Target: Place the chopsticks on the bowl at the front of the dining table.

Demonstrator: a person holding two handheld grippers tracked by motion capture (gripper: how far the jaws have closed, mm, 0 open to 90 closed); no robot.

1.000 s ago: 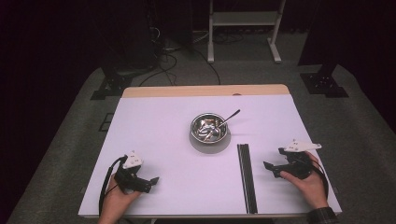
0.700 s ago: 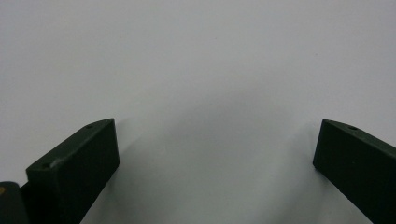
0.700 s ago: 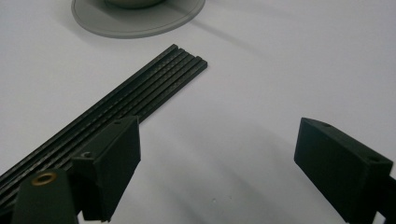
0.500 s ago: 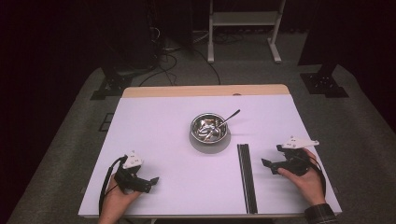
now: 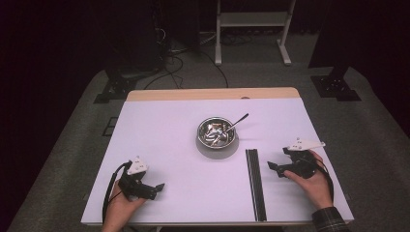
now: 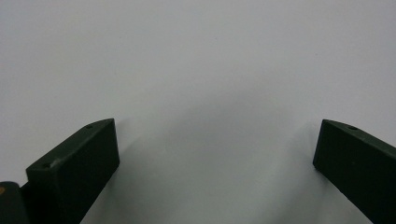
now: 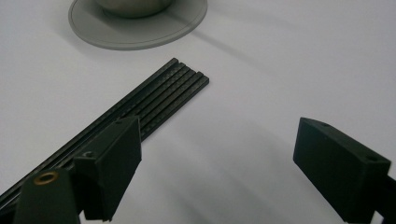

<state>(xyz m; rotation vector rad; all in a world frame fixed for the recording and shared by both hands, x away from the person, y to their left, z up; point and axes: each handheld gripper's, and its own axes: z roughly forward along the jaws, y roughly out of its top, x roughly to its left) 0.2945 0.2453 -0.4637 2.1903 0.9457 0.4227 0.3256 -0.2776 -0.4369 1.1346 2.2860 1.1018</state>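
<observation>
A metal bowl [image 5: 216, 132] stands on a grey round saucer [image 5: 205, 147] at the table's middle, with a spoon handle [image 5: 240, 120] sticking out to the right. A bundle of thin black rods [image 5: 255, 183] lies lengthwise to the bowl's front right. My right gripper [image 5: 273, 168] rests open just right of the rods, jaws pointing left at them. In the right gripper view the right gripper [image 7: 219, 125] is open over bare table, the rods [image 7: 177, 91] running under its left jaw and the saucer [image 7: 135, 39] beyond. My left gripper [image 5: 157, 187] sits at the front left, open [image 6: 217, 127] over bare table.
The white table [image 5: 164, 125] has a wooden strip along its far edge [image 5: 212, 94]. Beyond it are dark floor, cables [image 5: 169, 53] and a white stand [image 5: 251, 29]. The bowl holds several small metal pieces.
My right gripper has shifted a little to the left, closer to the black rods. The left gripper has stayed where it was.
</observation>
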